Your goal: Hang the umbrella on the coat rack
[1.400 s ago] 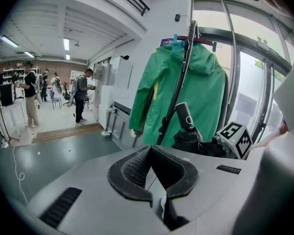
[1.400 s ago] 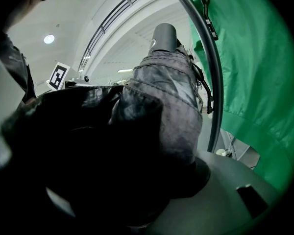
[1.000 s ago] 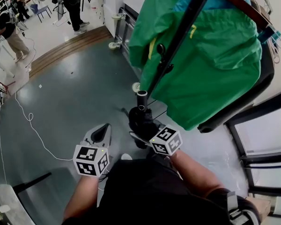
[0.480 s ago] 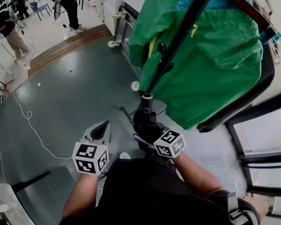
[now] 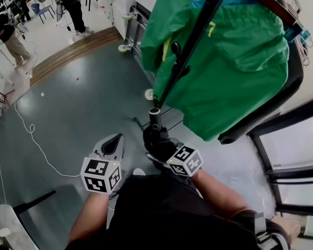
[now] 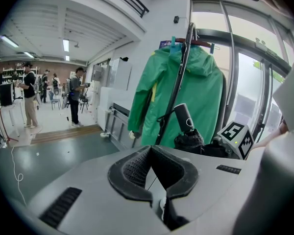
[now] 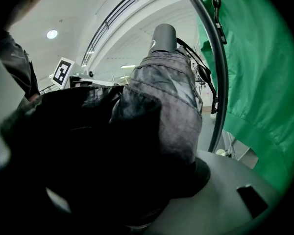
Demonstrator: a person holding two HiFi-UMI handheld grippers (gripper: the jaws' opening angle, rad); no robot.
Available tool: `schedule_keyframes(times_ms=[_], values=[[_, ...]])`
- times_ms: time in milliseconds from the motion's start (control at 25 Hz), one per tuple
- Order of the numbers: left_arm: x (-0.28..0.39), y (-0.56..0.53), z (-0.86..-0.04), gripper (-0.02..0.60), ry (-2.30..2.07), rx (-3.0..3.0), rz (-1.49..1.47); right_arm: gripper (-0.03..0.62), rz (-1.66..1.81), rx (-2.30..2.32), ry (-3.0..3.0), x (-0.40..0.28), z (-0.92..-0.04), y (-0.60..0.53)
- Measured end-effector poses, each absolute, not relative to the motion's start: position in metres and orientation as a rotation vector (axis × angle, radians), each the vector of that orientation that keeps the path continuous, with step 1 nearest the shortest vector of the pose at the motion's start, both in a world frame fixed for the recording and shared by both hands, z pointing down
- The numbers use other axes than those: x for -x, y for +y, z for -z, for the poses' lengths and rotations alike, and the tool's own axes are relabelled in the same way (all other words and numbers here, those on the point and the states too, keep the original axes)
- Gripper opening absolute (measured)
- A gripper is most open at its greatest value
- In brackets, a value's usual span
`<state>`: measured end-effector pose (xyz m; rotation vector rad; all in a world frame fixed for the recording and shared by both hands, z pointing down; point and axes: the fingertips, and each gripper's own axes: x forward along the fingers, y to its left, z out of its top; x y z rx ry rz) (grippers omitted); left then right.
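Down by the foot of the rack [image 5: 190, 40], the right gripper [image 5: 166, 149] is clamping the folded umbrella [image 5: 155, 125]. Its jaws are squeezing the bunched fabric low down, and the handle end is poking up past them toward the pole. In the right gripper view the umbrella is filling pretty much the whole frame, so that hold looks solid to me.

The left gripper [image 5: 112, 147] is hanging off to the side, well apart from the umbrella. Its fingers are pressed together with nothing between them.

The rack is already carrying a green jacket [image 5: 235, 61] that's draping over most of the upper part. The umbrella is sitting just beside the pole but not touching any hook.

So my read is that this is the approach step. The umbrella is in hand and near the rack, but nothing's hung yet.

The next bit is going to need a lift up the pole to one of those free knobs [image 5: 176, 48] on the near side. Then something on the handle end has to catch over it. I can't really tell if there's a wrist strap to loop.

The jacket is crowding things, so the fabric could be snagging on the way up.
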<state>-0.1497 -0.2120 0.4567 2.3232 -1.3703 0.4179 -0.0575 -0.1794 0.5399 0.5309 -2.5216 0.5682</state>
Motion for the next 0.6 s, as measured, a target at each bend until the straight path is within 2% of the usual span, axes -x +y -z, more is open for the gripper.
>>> schedule_keyframes(times_ms=[600], values=[[0.157, -0.207, -0.459, 0.015, -1.375, -2.317, -0.416, 0.239, -0.594, -0.513, -2.478, 0.058, -0.559, -0.164]])
